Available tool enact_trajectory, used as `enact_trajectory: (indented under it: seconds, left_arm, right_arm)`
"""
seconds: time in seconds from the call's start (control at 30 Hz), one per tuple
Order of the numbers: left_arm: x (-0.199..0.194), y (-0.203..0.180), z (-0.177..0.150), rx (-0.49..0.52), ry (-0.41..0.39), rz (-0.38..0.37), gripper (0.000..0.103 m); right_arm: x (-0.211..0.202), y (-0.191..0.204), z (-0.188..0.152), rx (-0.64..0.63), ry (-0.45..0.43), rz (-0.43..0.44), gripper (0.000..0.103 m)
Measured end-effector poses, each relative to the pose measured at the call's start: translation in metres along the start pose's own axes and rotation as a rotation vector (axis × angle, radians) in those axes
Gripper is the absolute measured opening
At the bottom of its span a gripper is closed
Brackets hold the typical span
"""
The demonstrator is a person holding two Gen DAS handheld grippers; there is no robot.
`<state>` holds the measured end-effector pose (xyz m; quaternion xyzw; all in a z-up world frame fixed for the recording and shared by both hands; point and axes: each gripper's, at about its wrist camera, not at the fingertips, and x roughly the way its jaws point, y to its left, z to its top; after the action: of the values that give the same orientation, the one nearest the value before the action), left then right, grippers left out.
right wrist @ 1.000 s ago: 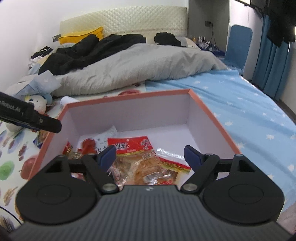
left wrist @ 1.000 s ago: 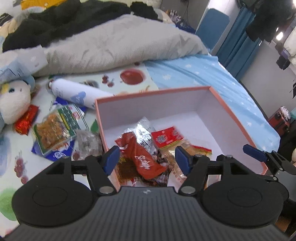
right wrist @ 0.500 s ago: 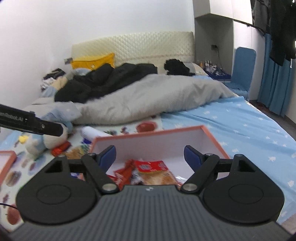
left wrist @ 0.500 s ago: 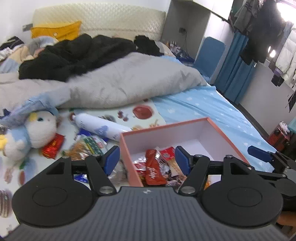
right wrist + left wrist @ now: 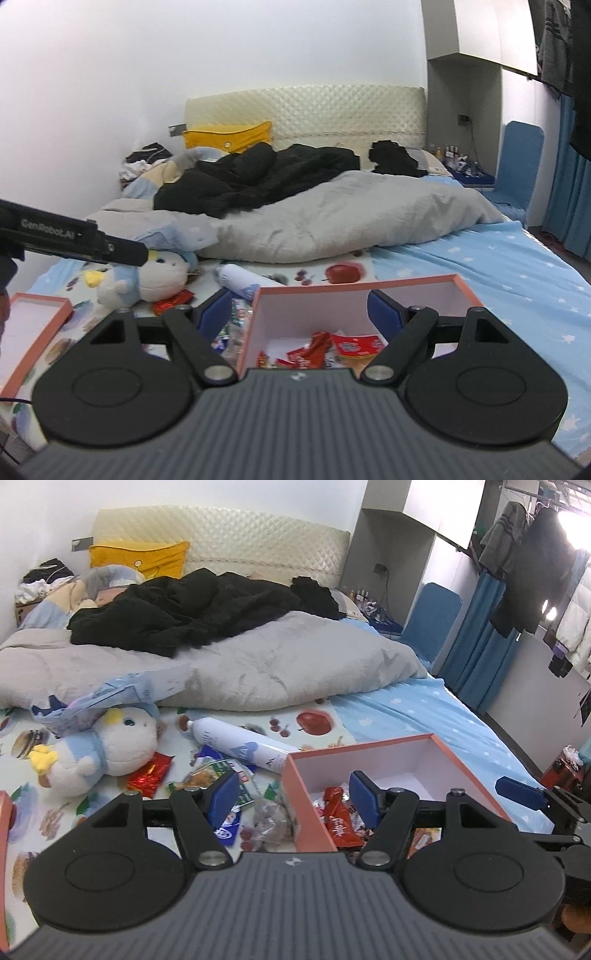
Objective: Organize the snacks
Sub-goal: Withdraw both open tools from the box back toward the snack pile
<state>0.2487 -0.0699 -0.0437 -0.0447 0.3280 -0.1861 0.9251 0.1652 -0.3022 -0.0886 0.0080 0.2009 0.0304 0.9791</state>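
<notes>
Left gripper point(image 5: 293, 797): we see jaws apart, nothing betw. them, lower centre of frame.
Right gripper point(image 5: 295, 312): jaws wide apart, empty, lower centre.
Box point(image 5: 354, 288): orange rim, white inside, centre-bottom in both views; we see red snack packs point(image 5: 314, 350) on its floor.
Loose snacks point(image 5: 207, 781): on fruit-print sheet, left of box, lower left of centre.
White tube point(image 5: 240, 747): lies just behind them.
Plush toy point(image 5: 110, 746): left, w. a red pack point(image 5: 151, 775) beside it.
Lid point(image 5: 33, 328): far left edge, right wrist view.

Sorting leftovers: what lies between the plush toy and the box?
Left wrist view: a white bottle and loose snack packets between plush toy and box.
</notes>
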Motion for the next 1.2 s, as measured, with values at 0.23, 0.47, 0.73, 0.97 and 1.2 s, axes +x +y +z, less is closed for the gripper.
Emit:
enact_trajectory:
  seconds: [0.23,0.47,0.73,0.97,1.2]
  left_arm:
    - [-0.014,0.024,-0.014,-0.016,-0.010,0.031,0.071]
    - [-0.022,0.048,-0.036,-0.042,-0.003,0.059,0.071]
    - [-0.033,0.074,-0.069,-0.098,0.025,0.093,0.071]
    - [-0.046,0.092,-0.105,-0.151,0.048,0.131,0.071]
    - [-0.050,0.119,-0.136,-0.237,0.056,0.146,0.071]
  right_arm:
    - [-0.001,0.027,-0.003,-0.022,-0.006,0.025,0.082]
    - [0.003,0.053,-0.020,-0.022,0.020,0.032,0.082]
    - [0.001,0.077,-0.041,-0.016,0.042,0.051,0.082]
    - [-0.004,0.092,-0.060,-0.023,0.064,0.070,0.082]
    - [-0.008,0.112,-0.077,-0.089,0.107,0.077,0.082]
